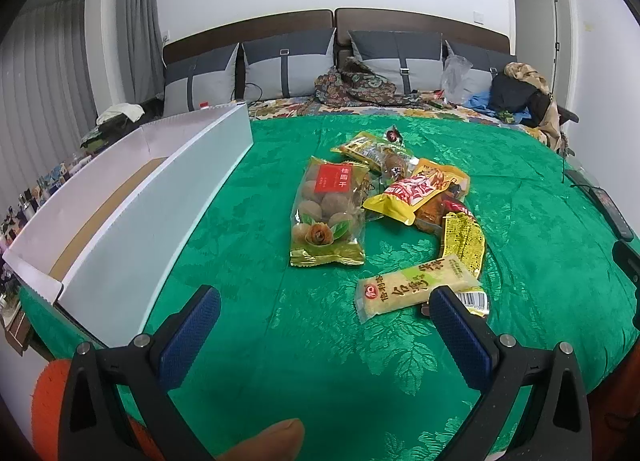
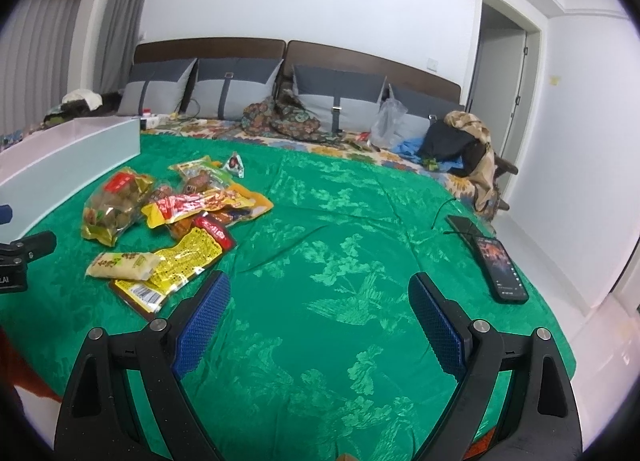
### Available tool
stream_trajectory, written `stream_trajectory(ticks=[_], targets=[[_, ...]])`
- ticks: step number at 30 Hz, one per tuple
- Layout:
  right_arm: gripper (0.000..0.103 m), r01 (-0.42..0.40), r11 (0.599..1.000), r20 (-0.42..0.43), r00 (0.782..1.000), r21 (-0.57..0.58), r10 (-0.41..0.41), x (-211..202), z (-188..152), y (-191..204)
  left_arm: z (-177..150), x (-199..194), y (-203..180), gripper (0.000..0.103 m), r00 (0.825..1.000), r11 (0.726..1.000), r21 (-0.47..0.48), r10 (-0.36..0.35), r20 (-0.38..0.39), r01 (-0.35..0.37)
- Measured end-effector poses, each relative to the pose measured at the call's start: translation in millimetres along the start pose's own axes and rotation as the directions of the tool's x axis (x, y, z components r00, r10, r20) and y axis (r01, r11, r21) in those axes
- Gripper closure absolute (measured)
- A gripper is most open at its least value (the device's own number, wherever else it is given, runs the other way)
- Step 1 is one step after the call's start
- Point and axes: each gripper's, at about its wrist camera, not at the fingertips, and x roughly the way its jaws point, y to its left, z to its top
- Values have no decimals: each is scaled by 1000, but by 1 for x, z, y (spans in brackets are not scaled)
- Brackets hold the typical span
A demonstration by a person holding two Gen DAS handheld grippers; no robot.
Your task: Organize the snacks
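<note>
Hovering low over the green bedspread [image 1: 280, 341], the left tool [image 1: 324, 297] has its blue pads [image 1: 188, 337] spread wide apart with nothing between them; a fingertip [image 1: 268, 441] shows at the bottom edge of the left wrist view. Right tool [image 2: 320, 281] likewise stands apart and empty above bare bedspread, well to the right of the snacks. Nearest the left tool lies a pale cracker pack [image 1: 416, 287], its barcode end just beside the right-hand pad. Beyond it a yellow printed pack [image 1: 462, 239] lies partly under the cracker pack. Further on, a clear bag of round brown fruit with a red label [image 1: 328, 213] lies flat, touching a heap of yellow-and-red packets [image 1: 416, 191]; a small dark wrapped piece [image 1: 394, 135] sits at the far end of the heap. A white box [image 1: 160, 197], open-topped with a brown floor, stands on the bed to the left of the snacks and holds none of them. Two phones [image 2: 500, 265] lie near the bed's right edge. Grey pillows [image 1: 288, 61], clothing and a plastic bag [image 1: 456, 77] line the headboard.
</note>
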Motion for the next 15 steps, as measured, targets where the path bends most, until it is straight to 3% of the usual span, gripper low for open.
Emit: stream_trajectory(ticks=[11,15], targets=[[10,-10,1000,-25,1000,4,10,4,-3,-2,-2,7,6,0,999,1000,-12,-12,-36,11],[10,-54,998,-64,996,11,55,10,-6,-2,0,14,21,0,998,998,-61,-24,-66,20]])
